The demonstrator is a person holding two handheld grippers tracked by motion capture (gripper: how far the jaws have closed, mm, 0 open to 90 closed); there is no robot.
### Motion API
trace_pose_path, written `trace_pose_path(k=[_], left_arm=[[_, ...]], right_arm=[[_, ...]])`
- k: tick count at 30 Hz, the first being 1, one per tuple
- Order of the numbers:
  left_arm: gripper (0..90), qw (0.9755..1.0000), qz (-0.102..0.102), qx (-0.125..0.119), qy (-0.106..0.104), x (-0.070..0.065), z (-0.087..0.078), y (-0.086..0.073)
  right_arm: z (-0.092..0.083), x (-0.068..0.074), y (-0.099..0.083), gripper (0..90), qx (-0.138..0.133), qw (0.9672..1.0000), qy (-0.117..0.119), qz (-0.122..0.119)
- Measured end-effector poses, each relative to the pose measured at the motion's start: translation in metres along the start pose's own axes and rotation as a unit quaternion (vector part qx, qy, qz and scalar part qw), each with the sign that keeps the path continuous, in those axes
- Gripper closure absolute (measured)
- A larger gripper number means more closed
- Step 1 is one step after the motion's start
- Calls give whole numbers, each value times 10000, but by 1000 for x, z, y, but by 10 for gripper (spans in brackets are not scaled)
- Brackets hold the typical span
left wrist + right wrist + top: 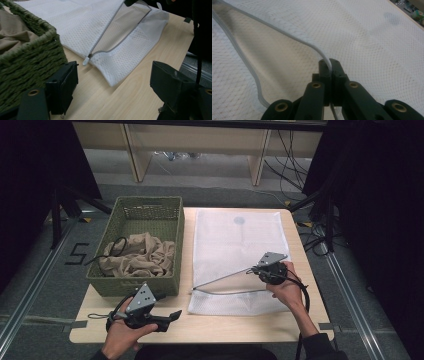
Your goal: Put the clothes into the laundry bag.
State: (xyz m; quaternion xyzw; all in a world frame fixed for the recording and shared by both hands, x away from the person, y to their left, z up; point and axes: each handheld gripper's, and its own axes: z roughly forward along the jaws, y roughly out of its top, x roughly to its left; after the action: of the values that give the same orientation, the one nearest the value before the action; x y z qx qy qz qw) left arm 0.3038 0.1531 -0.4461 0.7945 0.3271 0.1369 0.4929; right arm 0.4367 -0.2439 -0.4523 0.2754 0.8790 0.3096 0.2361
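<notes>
Floor mark: a black "5", left of the basket.
Other text: none readable.

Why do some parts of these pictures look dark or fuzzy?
High view: black around the lit table. Left gripper view: the near jaws are soft, the mesh bag sharper. Right gripper view: the right gripper is crisp, the far corner blurry.

A basket stands on the left half of the tabletop, its far side at the back edge, with a bundle of cloth inside. Just beside it to the right lies a mesh bag, reaching from the back edge toward the front. The bag's opening faces the front edge.
</notes>
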Motion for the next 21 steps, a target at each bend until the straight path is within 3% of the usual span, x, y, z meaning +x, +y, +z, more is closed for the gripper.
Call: trace_pose_path(k=[4,9,11,15,18,19,20,21], left_arm=[[226,9999,35,-14,125,5,-7,9],[226,9991,117,-109,402,19,-24,34],[226,9984,26,-253,499,29,-34,48],[217,9972,-25,-216,718,44,-43,63],[207,9950,54,60,997,62,-46,74],[206,9930,25,319,1138,77,-45,80],[204,9921,-12,474,1165,85,-44,82],[192,9922,-30,534,1130,92,-41,84]], right_arm=[[-2,-1,0,898,-20,10000,40,45],[-2,-1,0,898,-4,9999,120,77],[-4,-2,1,898,-35,9998,103,141],[-5,-3,2,898,-48,9999,78,62],[-5,-2,2,898,-30,9999,75,122],[-5,-2,2,898,-34,9999,65,122],[-5,-4,2,898,-48,10000,87,-6],[-5,-4,2,898,-40,10000,80,40]])
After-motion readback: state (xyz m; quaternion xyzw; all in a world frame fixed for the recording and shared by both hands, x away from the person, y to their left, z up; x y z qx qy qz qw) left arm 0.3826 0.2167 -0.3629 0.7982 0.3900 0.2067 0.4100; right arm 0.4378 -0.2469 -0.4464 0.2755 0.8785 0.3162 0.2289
